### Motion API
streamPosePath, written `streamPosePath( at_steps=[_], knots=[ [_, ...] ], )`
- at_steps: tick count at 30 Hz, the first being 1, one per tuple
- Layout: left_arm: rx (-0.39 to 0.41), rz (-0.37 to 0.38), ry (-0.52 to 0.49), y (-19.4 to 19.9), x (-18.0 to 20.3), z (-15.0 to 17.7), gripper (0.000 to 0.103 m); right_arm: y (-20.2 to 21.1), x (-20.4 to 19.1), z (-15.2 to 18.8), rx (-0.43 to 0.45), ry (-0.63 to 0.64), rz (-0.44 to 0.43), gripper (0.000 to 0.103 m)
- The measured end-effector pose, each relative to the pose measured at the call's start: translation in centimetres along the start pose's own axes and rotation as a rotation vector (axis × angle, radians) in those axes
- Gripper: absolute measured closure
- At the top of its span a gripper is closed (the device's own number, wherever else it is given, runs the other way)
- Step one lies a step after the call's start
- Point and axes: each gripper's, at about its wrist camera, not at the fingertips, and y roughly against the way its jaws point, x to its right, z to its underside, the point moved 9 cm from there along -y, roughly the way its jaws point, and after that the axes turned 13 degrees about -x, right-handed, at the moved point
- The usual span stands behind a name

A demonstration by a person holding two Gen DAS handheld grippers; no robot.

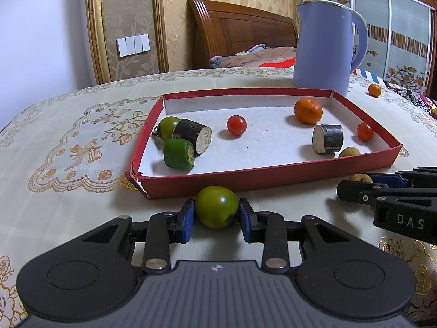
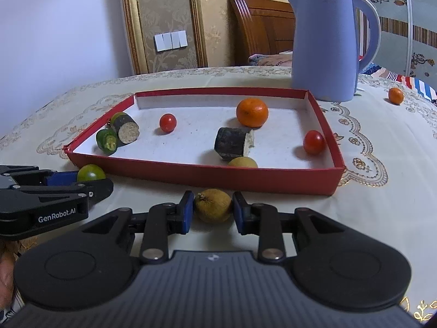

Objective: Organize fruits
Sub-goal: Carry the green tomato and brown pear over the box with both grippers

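On the bench just in front of the red tray (image 1: 273,180), the left gripper (image 1: 216,213) has its jaws pinching a green tomato (image 1: 216,206) while the right gripper (image 2: 213,209), beside it, has its jaws pinching a brownish-yellow longan (image 2: 213,205), both fruits outside the tray's near wall.

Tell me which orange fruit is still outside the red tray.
The smaller orange on the tablecloth right of the blue kettle; the bigger orange lies inside the red tray.
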Motion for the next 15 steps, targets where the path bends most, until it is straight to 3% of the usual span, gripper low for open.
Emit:
streamPosePath(
  at_steps=[15],
  knots=[
    [0.0,0.0,0.0,-0.01,-0.02,0.01,0.07,0.05,0.13,-0.02,0.0,-0.011,-0.009,0.074]
  ],
)
